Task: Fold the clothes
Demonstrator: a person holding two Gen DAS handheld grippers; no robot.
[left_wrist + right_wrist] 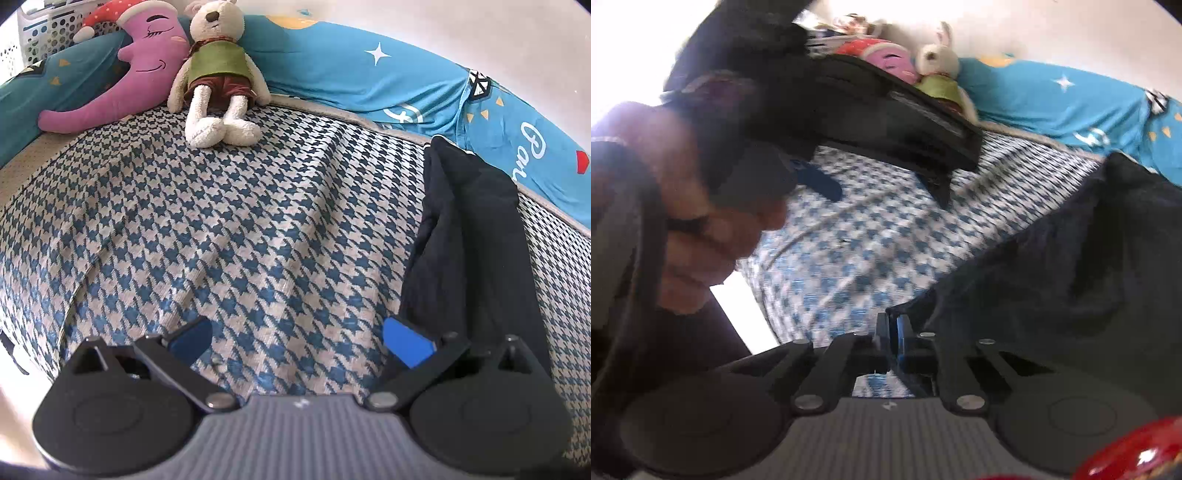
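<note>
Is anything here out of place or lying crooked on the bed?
Only the dark garment: it lies bunched and creased along the bed's right side, not flat. The right hand-held gripper is shut on its corner; the left hand-held gripper is open.

Left wrist view: bright, even daylight, sharp focus across bed cover (229, 221); soft shadows only, under plush rabbit (216, 74) and in cover's creases. Fisheye bends far edge of bed into arc; black vignette at frame corners. Dark garment (469, 236) near-black, folds barely readable. Right wrist view: heavy motion blur, blocky smear throughout; upper left blown out white by strong light from that side; hand (701, 221) close to lens, out of focus; red blurred blob with glare specks at lower right corner
</note>
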